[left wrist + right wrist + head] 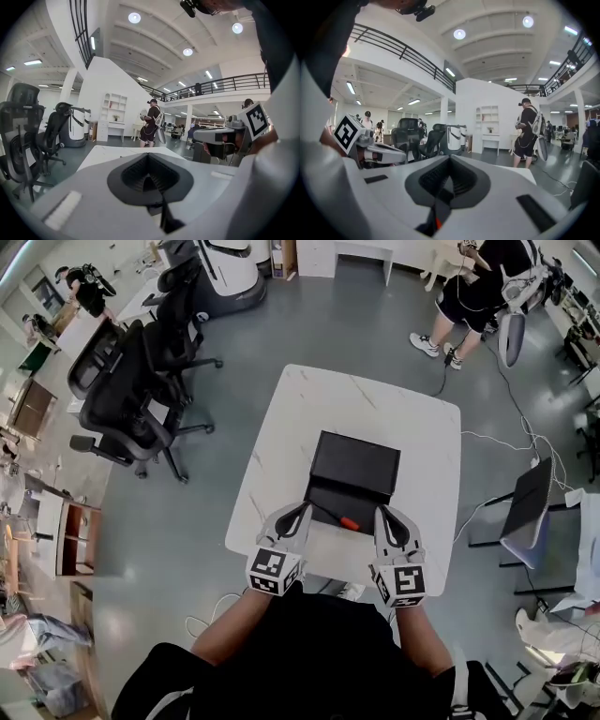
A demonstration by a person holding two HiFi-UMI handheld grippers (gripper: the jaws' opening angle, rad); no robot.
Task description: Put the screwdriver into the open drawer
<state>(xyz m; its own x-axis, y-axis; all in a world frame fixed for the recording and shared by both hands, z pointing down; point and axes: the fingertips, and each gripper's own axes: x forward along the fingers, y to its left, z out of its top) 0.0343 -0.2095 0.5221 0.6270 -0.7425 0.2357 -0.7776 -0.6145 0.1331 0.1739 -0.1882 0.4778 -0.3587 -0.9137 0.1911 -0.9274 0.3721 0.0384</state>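
Note:
A black box sits on the white table with its drawer pulled out toward me. The screwdriver, with a black shaft and a red handle, lies in the drawer near its front edge. My left gripper hovers at the drawer's front left corner, its jaws together and empty. On the other side, by the front right corner, my right gripper is also shut on nothing. A bit of the red handle shows below the right jaws. Both grippers point nearly level across the table.
Black office chairs stand on the floor to the left of the table. A person stands at the far right, with cables trailing over the floor. A dark monitor on a stand is right of the table.

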